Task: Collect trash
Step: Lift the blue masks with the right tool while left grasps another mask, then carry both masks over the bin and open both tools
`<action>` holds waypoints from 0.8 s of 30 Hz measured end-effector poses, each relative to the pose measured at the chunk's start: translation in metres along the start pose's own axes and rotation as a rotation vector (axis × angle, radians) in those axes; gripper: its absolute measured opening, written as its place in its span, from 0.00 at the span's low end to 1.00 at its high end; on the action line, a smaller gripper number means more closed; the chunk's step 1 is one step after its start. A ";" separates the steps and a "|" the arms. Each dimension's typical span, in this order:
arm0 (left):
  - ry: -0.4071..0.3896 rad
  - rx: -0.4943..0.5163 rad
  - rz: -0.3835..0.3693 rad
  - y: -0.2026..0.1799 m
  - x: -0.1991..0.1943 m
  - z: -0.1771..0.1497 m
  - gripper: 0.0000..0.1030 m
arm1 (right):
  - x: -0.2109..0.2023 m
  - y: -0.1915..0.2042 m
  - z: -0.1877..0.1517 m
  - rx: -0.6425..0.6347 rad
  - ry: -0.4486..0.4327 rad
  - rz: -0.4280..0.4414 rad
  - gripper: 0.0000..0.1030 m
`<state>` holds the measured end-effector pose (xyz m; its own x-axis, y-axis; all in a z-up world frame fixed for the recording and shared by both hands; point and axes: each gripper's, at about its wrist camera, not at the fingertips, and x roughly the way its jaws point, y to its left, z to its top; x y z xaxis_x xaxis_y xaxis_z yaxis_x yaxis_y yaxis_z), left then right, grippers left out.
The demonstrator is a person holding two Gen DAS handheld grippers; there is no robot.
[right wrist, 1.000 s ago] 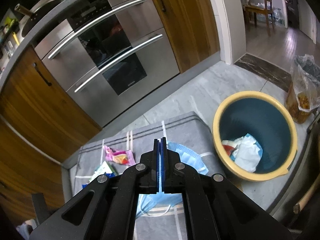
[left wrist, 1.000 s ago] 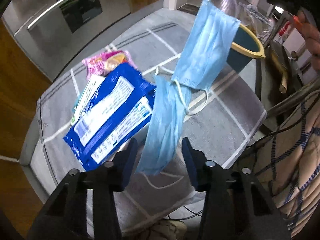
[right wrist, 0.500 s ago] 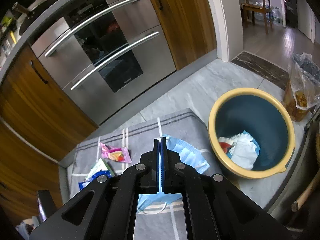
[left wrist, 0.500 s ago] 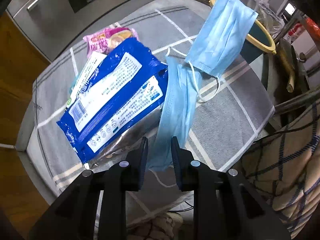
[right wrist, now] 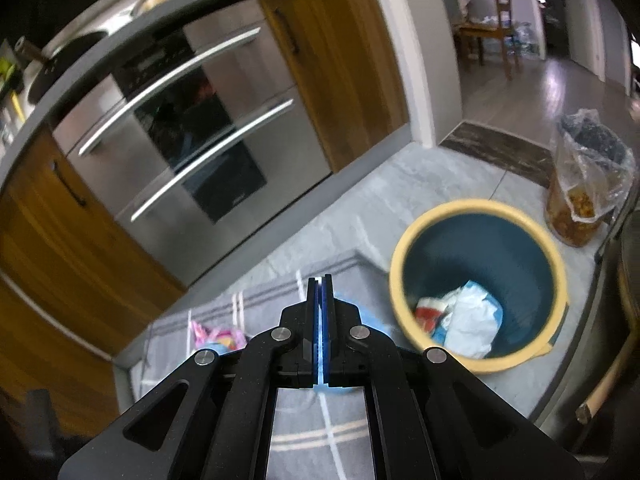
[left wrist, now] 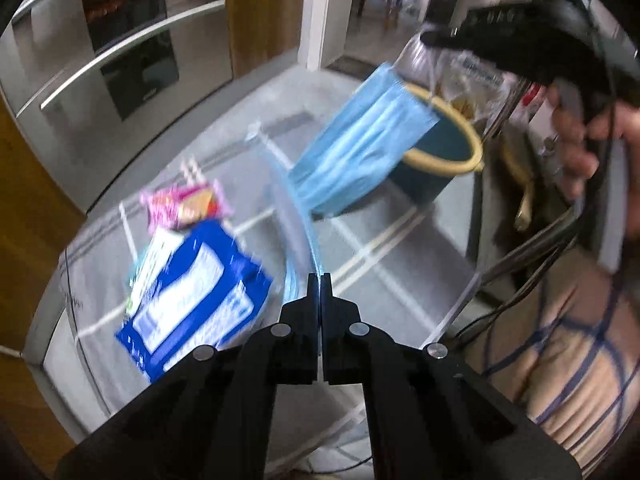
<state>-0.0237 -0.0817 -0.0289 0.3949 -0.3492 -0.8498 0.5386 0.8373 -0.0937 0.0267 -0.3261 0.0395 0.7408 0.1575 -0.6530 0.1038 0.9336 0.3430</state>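
One surface [left wrist: 380,248]: grey checked cloth; two pieces of trash lie on it, judged uncollected.
One bin [right wrist: 476,206]: stands on the floor beside the surface; crumpled waste [right wrist: 468,320] already lies at its bottom, so part of the task is done.
One blue packet [left wrist: 192,300]: flat on the surface, untouched.
Two masks: upper mask [left wrist: 360,148] hangs in the air in front of the bin; lower mask [left wrist: 298,240] runs edge-on from it to the left claw; blurred. Neither is in the bin yet.
One pink wrapper [left wrist: 182,204]: on the surface just beyond the packet.
Right claw [right wrist: 319,280]: clamped fully on blue mask material, short of the bin mouth.
Left claw [left wrist: 319,276]: jaws have just been closing; now clamped on the lower mask's thin edge.
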 end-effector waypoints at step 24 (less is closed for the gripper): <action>-0.182 0.156 -0.074 -0.052 0.003 0.147 0.01 | -0.030 -0.068 0.068 0.170 -0.309 -0.187 0.02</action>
<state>0.0594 -0.1881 0.0496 0.4698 -0.4889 -0.7350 0.6739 0.7365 -0.0592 0.0424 -0.4167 0.0819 0.8605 -0.1389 -0.4901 0.3453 0.8663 0.3608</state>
